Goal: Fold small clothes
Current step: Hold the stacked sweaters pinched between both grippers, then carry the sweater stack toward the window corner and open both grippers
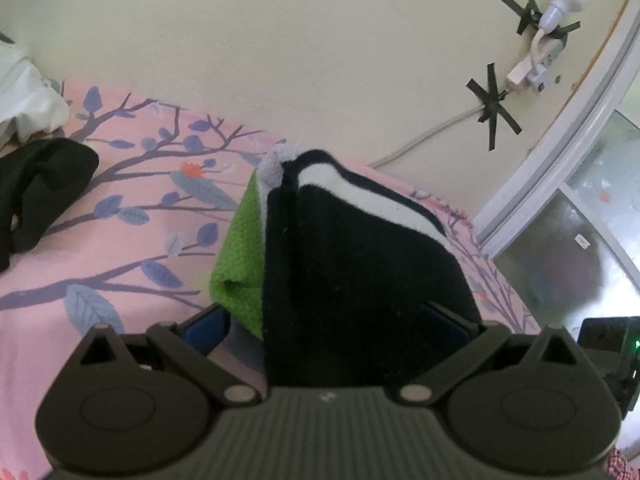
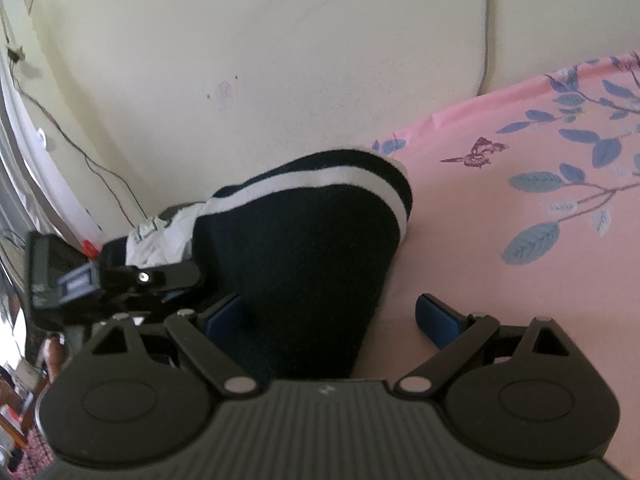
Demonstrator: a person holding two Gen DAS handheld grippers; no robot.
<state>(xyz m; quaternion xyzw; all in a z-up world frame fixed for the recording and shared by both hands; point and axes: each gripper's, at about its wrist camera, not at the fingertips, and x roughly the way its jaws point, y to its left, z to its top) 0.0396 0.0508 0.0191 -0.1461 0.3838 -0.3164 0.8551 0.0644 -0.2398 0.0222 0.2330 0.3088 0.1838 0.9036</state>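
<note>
Bedsheet [image 1: 120, 280], pink with leafy branches, meets cream wall [image 1: 280, 40]; both grippers' fingers spread wide, gripping nothing

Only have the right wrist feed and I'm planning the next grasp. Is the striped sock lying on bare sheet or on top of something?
Observer: On top of something. The left wrist view shows the black striped sock lying over a green knit cloth.
Operator: Left gripper closed on it?
Observer: No. The left gripper is open, with its fingers wide apart on either side of the sock.
Operator: Any other clothes on the bed?
Observer: Yes. A crumpled black garment lies on the pink floral sheet, apart from the sock and the green cloth.
</note>
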